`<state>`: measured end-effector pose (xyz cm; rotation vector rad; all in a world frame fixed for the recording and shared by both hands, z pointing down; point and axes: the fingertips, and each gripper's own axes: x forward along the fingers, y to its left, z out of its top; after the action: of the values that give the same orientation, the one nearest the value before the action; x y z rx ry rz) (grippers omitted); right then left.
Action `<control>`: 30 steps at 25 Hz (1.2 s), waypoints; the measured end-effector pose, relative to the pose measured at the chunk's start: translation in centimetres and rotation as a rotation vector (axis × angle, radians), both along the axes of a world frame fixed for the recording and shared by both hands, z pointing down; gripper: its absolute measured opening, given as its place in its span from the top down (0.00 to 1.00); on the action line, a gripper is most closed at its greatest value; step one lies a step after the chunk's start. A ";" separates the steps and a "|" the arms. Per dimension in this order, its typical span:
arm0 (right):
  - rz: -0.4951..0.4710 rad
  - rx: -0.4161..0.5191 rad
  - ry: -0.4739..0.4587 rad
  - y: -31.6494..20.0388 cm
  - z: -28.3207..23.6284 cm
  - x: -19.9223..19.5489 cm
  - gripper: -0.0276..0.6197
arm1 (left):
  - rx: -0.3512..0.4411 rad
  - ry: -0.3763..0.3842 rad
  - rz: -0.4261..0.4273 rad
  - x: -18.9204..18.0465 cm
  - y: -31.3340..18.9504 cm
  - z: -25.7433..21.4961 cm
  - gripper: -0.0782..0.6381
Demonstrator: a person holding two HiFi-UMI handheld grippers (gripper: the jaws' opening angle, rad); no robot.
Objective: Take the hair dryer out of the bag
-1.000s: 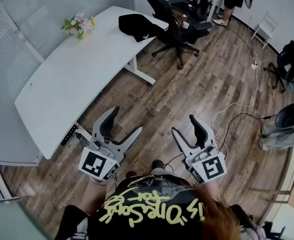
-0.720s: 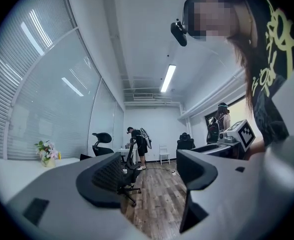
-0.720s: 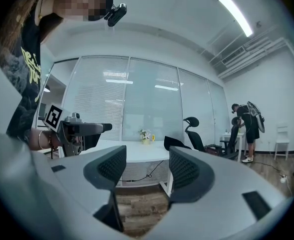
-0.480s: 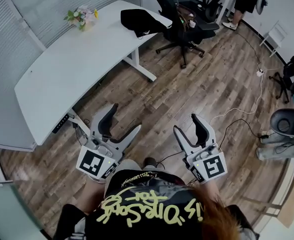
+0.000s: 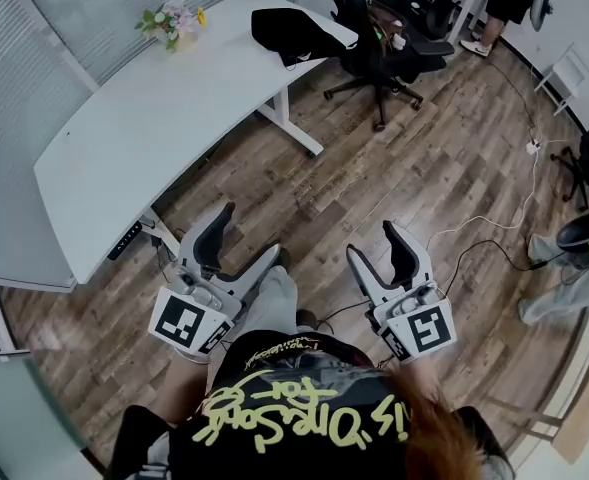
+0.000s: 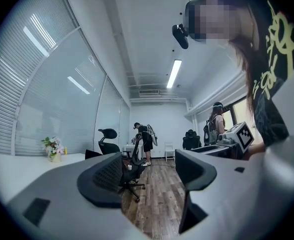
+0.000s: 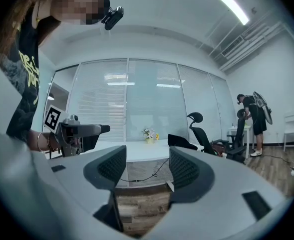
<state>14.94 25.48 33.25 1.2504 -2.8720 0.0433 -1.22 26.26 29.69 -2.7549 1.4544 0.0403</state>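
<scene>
A black bag (image 5: 299, 33) lies on the far end of the white desk (image 5: 144, 128); in the right gripper view the bag (image 7: 182, 141) shows behind the jaws. No hair dryer shows in any view. My left gripper (image 5: 249, 230) is held over the wooden floor just off the desk's near corner, open and empty. My right gripper (image 5: 373, 240) is beside it to the right, also open with nothing between its fingers. Both point level and stand well short of the bag. The left gripper (image 7: 79, 131) also appears at the left of the right gripper view.
A small bunch of flowers (image 5: 177, 18) stands at the desk's back edge. Black office chairs (image 5: 374, 38) crowd the floor past the bag. A white cable (image 5: 494, 208) trails over the floor on the right. A person (image 6: 146, 141) stands at the far end of the room.
Both grippers have drifted forward toward the desk, jaws as wide as before. The desk and bag sit nearer in the head view, and a leg has stepped forward between the grippers.
</scene>
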 end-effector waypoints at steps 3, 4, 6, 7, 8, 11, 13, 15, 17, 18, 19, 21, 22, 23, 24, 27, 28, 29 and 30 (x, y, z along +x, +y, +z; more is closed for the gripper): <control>0.024 0.000 0.021 -0.9 0.2 0.4 0.57 | -0.002 0.009 0.024 0.2 -1.5 0.4 0.43; 0.035 -0.004 0.027 -1.3 0.3 0.7 0.57 | 0.001 0.012 0.032 0.4 -2.1 0.3 0.43; 0.060 -0.008 0.035 -2.3 0.3 1.3 0.57 | 0.015 0.014 0.050 0.7 -3.4 -0.1 0.43; 0.072 -0.007 0.037 -2.9 0.3 1.5 0.57 | 0.023 0.013 0.058 0.8 -4.0 -0.3 0.43; 0.084 -0.004 0.038 -3.5 0.2 1.6 0.57 | 0.031 0.012 0.065 0.8 -4.7 -0.5 0.43; 0.110 0.008 0.041 -5.6 -0.1 1.3 0.57 | 0.034 0.007 0.083 0.1 -6.7 -0.4 0.43; 0.118 0.018 0.042 -6.9 -0.3 0.6 0.57 | 0.027 0.007 0.088 -0.7 -8.0 -0.2 0.43; 0.121 0.026 0.046 -8.3 -0.6 -0.3 0.57 | 0.022 0.009 0.091 -1.6 -9.7 -0.2 0.44; 0.124 0.024 0.054 -9.9 -0.5 -1.0 0.57 | 0.022 0.009 0.095 -2.3 -11.5 -0.3 0.44; 0.127 0.019 0.059 -10.8 -0.4 -1.3 0.57 | 0.022 0.011 0.098 -2.6 -12.5 -0.3 0.44; 0.130 0.014 0.064 -11.6 -0.3 -1.5 0.57 | 0.021 0.012 0.101 -2.9 -13.4 -0.2 0.44; 0.132 0.008 0.073 -13.4 -0.3 -2.0 0.57 | 0.017 0.017 0.105 -3.4 -15.2 0.0 0.44; 0.132 0.007 0.077 -14.3 -0.3 -2.2 0.57 | 0.012 0.019 0.106 -3.6 -16.2 0.2 0.44; 0.130 0.007 0.080 -15.2 -0.3 -2.5 0.57 | 0.005 0.020 0.106 -3.9 -17.1 0.4 0.44; 0.129 0.008 0.083 -16.1 -0.3 -2.8 0.57 | -0.001 0.022 0.107 -4.2 -18.1 0.6 0.44; 0.134 0.019 0.081 -18.8 -0.8 -3.6 0.57 | -0.006 0.025 0.122 -4.6 -20.7 0.8 0.45; 0.137 0.024 0.079 -19.7 -1.0 -3.9 0.57 | -0.002 0.023 0.129 -4.7 -21.5 0.7 0.45; 0.140 0.027 0.076 -20.4 -1.2 -4.2 0.57 | 0.002 0.020 0.136 -4.7 -22.3 0.5 0.45; 0.143 0.028 0.075 -21.1 -1.3 -4.4 0.57 | 0.007 0.016 0.142 -4.9 -23.1 0.3 0.45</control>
<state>10.54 4.41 31.91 1.4276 -2.7253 -0.0421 -6.07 3.19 30.01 -2.8532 1.2570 0.0701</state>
